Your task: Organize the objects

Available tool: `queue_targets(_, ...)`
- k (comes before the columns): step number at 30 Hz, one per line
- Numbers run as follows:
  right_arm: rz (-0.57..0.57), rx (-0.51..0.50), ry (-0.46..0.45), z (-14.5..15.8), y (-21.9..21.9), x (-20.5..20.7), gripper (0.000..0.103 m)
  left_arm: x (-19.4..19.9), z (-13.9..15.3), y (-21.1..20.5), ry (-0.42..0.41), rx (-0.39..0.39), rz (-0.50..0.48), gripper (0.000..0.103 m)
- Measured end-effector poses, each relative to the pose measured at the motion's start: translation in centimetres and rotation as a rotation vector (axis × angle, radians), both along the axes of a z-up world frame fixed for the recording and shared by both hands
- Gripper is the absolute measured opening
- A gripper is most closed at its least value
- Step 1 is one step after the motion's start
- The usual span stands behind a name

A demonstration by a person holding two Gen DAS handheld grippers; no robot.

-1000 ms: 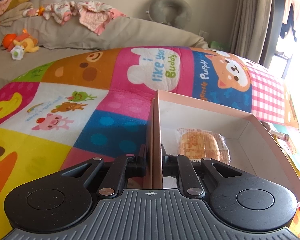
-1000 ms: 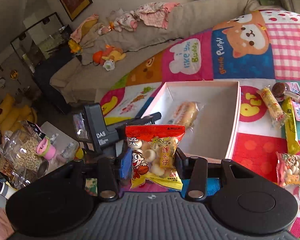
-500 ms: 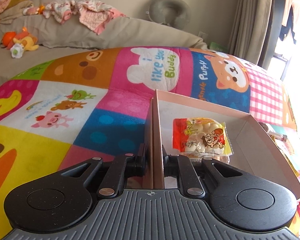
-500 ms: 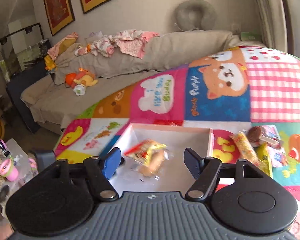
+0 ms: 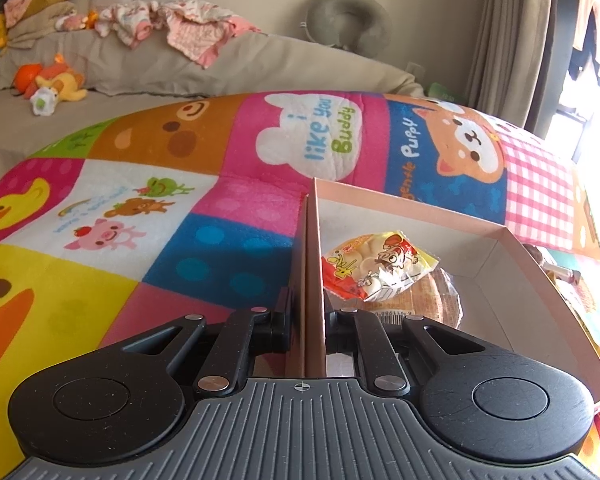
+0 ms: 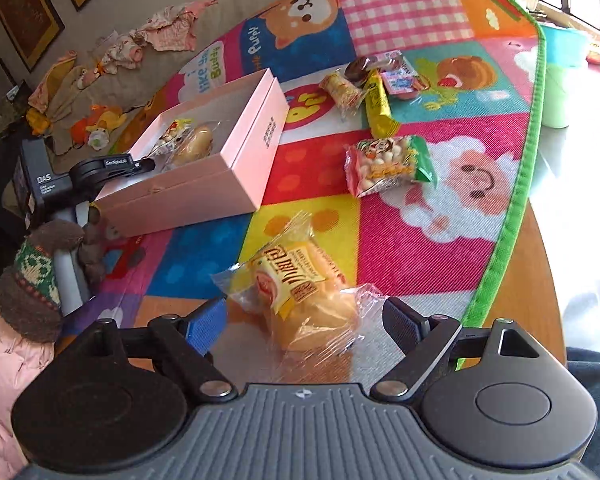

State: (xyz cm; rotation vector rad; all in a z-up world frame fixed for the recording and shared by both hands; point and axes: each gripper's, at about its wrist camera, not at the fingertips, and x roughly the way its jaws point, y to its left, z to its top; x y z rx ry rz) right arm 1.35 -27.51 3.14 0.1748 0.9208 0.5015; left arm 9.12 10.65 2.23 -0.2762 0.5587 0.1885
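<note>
A pink box lies open on the colourful mat. My left gripper is shut on the box's left wall; it also shows in the right wrist view. Inside the box a red and yellow snack bag rests on a wrapped bun. My right gripper is open, its fingers on either side of a wrapped bread bun lying on the mat near the front edge.
Loose snacks lie on the mat right of the box: a green and red snack bag, a yellow bar, a wrapped roll and small packets. A green cup stands beyond the mat's green edge. A sofa with toys lies behind.
My right gripper let go of the red snack bag into the box, then swung down and right to straddle the bread bun. The left gripper held still on the box wall.
</note>
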Motion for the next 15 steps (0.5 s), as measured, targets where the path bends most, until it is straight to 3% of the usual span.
queue_targets(4,0.152,0.044,-0.021,0.3,2.3,-1.4,0.088,0.0,-0.1,-0.1,0.009,0.002,-0.003,0.013)
queue_targets(6,0.201,0.010,-0.068,1.1,3.4,-2.1,0.089,0.0,-0.2,-0.1,0.009,0.003,-0.002,0.013)
queue_targets(11,0.177,-0.141,-0.183,1.7,4.7,-2.1,0.091,0.0,-0.2,-0.1,0.008,0.002,-0.002,0.013)
queue_targets(15,0.156,-0.189,-0.210,1.2,5.8,-0.7,0.091,0.0,-0.1,-0.1,0.008,0.001,-0.002,0.013)
